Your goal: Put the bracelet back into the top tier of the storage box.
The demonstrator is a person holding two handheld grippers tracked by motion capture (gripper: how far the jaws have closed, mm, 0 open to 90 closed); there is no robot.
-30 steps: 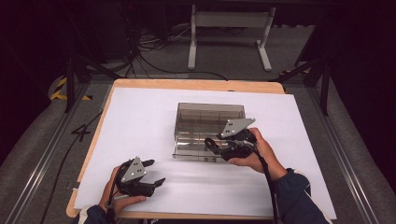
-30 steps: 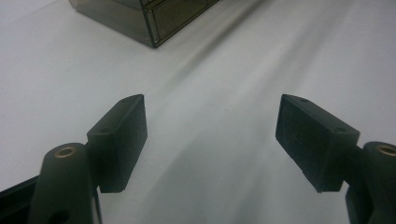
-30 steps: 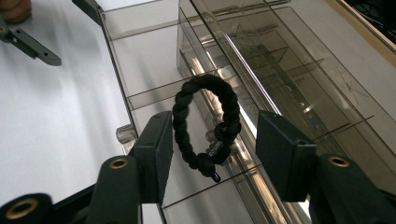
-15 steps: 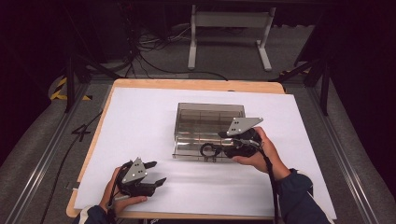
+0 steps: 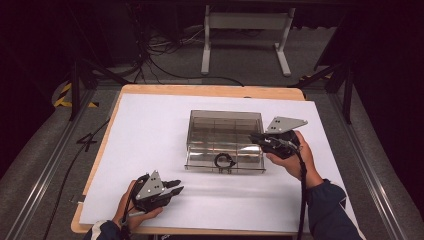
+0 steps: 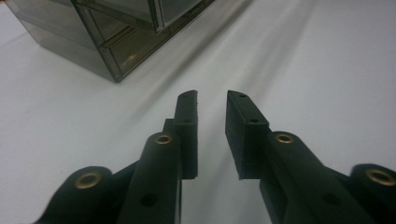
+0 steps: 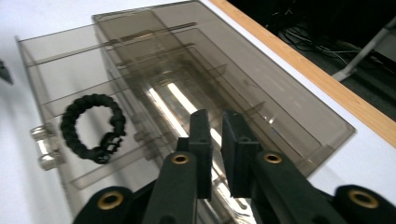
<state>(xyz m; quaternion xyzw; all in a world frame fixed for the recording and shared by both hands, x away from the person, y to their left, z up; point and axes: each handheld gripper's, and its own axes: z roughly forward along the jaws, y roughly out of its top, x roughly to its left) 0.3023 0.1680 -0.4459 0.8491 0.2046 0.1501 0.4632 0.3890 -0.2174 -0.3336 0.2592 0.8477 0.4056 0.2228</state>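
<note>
A smoky clear plastic drawer box (image 5: pixel 225 120) stands mid-table, its drawer (image 5: pixel 200 162) pulled out toward me. In the drawer lies a black braided bracelet (image 5: pixel 223 155), also visible in the right gripper view (image 7: pixel 93 99) beside the drawer's clear knob (image 7: pixel 44 147). My right gripper (image 5: pixel 255 138) hovers at the box's right front corner, above the box (image 7: pixel 224 60); its jaws (image 7: pixel 215 114) stand slightly apart with nothing between them. My left gripper (image 5: pixel 177 186) rests low at the front left, open and empty (image 6: pixel 211 95), pointing toward the box corner (image 6: pixel 93 42).
A white sheet (image 5: pixel 150 140) covers the wooden tabletop, whose edge (image 5: pixel 200 90) shows at the back. Beyond are dark floor, cables (image 5: pixel 165 50) and a metal stand (image 5: pixel 245 30). Open white surface lies left of and in front of the box.
The right gripper carried the bracelet over the drawer, let it go, and drew back to the right. The bracelet now lies in the drawer. The left gripper stayed put.
</note>
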